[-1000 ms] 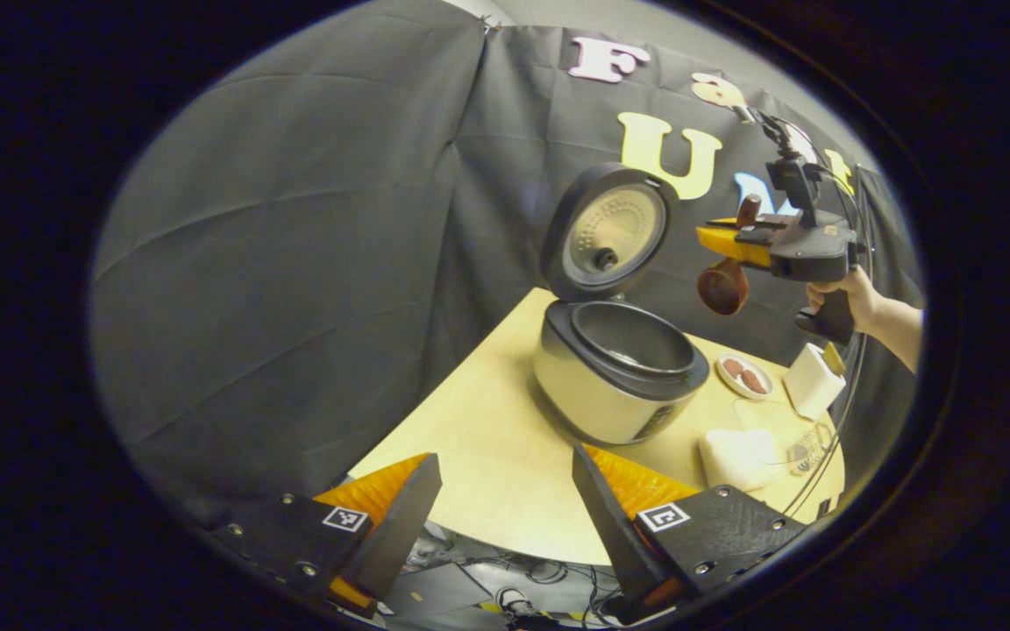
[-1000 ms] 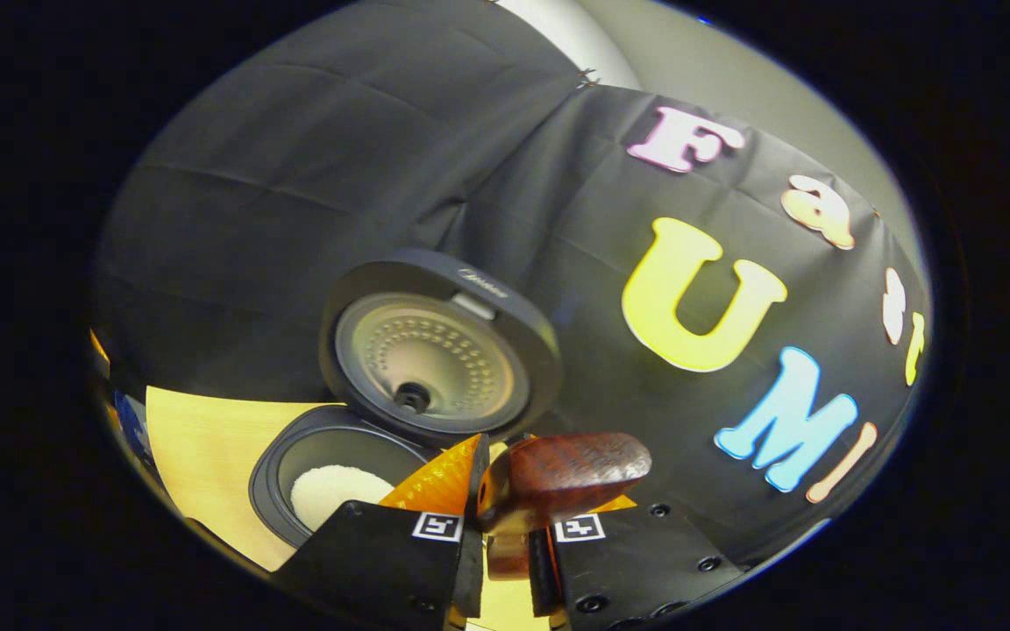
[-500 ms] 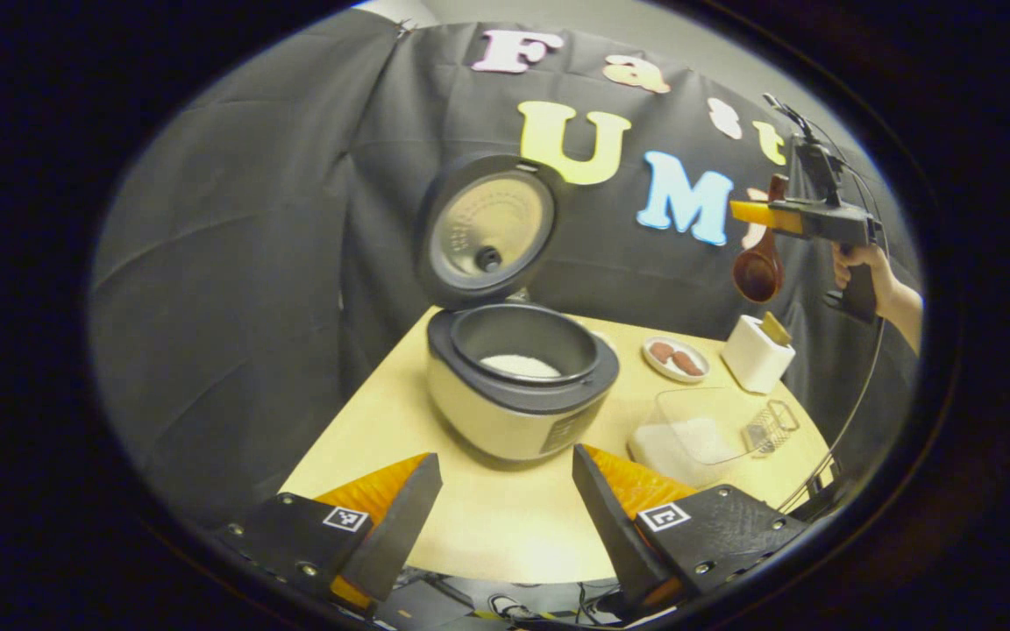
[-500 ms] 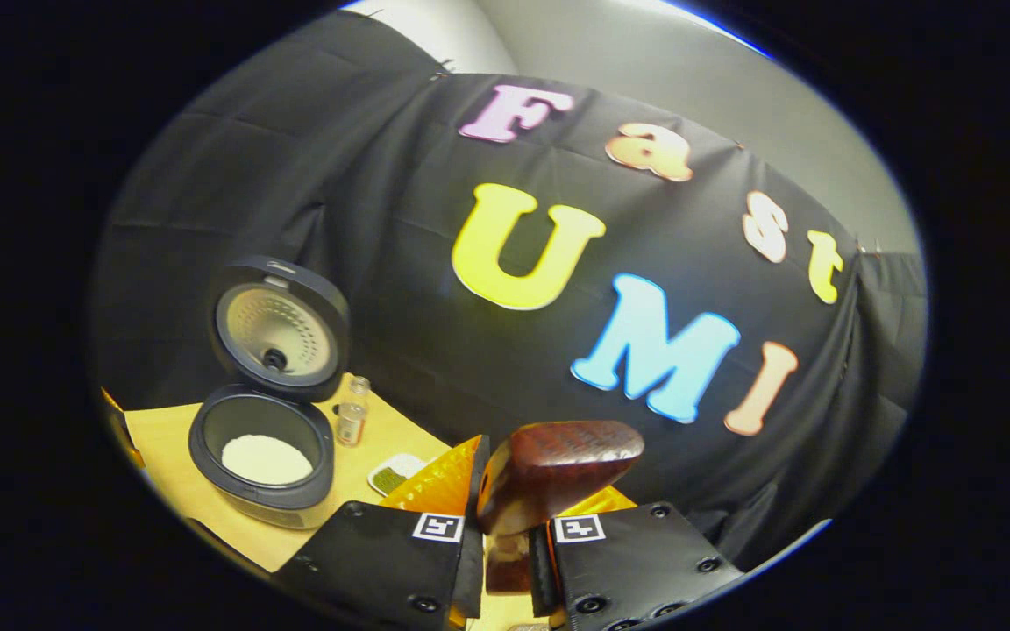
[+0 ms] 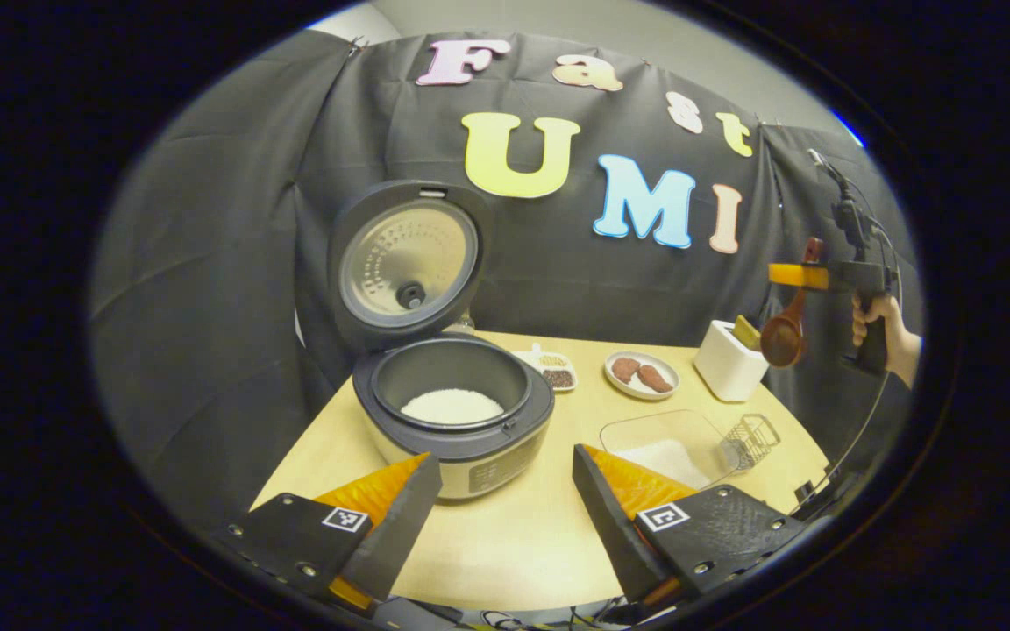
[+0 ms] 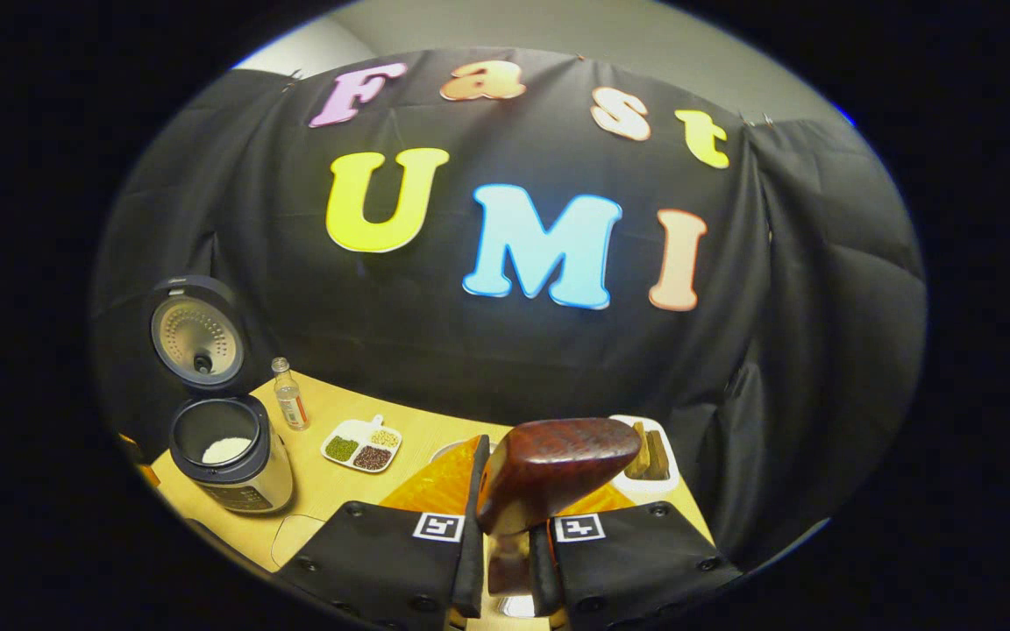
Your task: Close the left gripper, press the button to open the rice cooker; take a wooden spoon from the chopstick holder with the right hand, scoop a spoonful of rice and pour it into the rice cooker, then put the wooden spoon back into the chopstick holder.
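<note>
The rice cooker [image 5: 452,412] stands open on the table, lid raised, with white rice in its pot; it also appears far left as the rice cooker [image 6: 224,456]. My left gripper [image 5: 505,508] is open in front of it, holding nothing. My right gripper [image 6: 505,561] is shut on the wooden spoon [image 6: 558,469], whose handle end sticks up between the fingers. In the left gripper view the right gripper [image 5: 799,276] hangs at the far right above the white chopstick holder [image 5: 727,361], with the spoon bowl [image 5: 783,340] dangling below. The chopstick holder [image 6: 645,460] sits just behind the spoon.
A clear container of rice [image 5: 672,451] and a small wire basket [image 5: 750,436] sit near the table's right edge. A plate with brown pieces [image 5: 641,374], a divided dish of beans [image 6: 363,445] and a small bottle [image 6: 290,405] stand along the back.
My right gripper has carried the spoon away from the cooker to the right, above the chopstick holder. My left gripper view has swung right, so the cooker sits more to the left.
</note>
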### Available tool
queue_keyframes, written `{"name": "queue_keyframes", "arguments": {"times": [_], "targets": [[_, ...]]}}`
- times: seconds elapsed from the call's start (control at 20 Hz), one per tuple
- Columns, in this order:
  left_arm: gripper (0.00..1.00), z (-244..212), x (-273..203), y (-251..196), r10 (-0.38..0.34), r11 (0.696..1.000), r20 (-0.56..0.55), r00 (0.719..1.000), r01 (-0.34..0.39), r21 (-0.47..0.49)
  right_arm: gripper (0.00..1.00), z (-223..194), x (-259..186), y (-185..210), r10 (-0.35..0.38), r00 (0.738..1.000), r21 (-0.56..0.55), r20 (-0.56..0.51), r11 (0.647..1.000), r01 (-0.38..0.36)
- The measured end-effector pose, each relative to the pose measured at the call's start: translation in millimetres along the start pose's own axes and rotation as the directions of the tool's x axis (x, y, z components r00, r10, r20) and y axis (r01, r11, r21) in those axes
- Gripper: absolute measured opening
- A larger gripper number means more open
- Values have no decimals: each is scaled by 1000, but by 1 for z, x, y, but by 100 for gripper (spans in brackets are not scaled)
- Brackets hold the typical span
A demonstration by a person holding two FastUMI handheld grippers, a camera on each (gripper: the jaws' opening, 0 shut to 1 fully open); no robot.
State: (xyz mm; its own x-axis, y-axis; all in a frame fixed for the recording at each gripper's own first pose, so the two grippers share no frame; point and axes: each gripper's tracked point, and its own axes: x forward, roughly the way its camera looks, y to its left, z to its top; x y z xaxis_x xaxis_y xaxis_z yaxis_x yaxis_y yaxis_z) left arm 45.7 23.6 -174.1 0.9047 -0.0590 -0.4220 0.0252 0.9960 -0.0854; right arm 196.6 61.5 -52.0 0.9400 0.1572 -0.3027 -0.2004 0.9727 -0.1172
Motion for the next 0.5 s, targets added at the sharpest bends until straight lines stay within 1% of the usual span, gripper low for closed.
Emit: {"name": "queue_keyframes", "arguments": {"times": [0.1, 0.15, 0.2, 0.35, 0.4, 0.45, 0.5], "targets": [[96, 2, -3, -16, -1, 999, 0, 1000, 1, -42, 23, -16, 0, -12, 34, 999, 92, -24, 995, -31], [96, -1, -3, -25, -4, 998, -6, 1000, 4, -61, 20, -25, 0, -17, 51, 998, 136, -33, 990, -46], [95, -2, -3, -29, 3, 998, -11, 1000, -4, -68, 20, -42, 4, -20, 58, 997, 169, -43, 984, -50], [94, -2, -6, -40, 39, 998, -9, 999, -39, -50, 20, -73, 9, -35, 74, 994, 230, -83, 972, -53], [94, -1, -8, -45, 54, 998, -12, 998, -55, -43, 23, -83, 11, -41, 80, 992, 248, -97, 967, -54], [94, 0, -9, -49, 73, 996, -14, 997, -74, -42, 20, -93, 13, -46, 90, 990, 272, -109, 961, -57], [94, 2, -12, -54, 87, 995, -16, 996, -87, -47, 19, -102, 15, -51, 98, 988, 299, -118, 952, -59]]}}
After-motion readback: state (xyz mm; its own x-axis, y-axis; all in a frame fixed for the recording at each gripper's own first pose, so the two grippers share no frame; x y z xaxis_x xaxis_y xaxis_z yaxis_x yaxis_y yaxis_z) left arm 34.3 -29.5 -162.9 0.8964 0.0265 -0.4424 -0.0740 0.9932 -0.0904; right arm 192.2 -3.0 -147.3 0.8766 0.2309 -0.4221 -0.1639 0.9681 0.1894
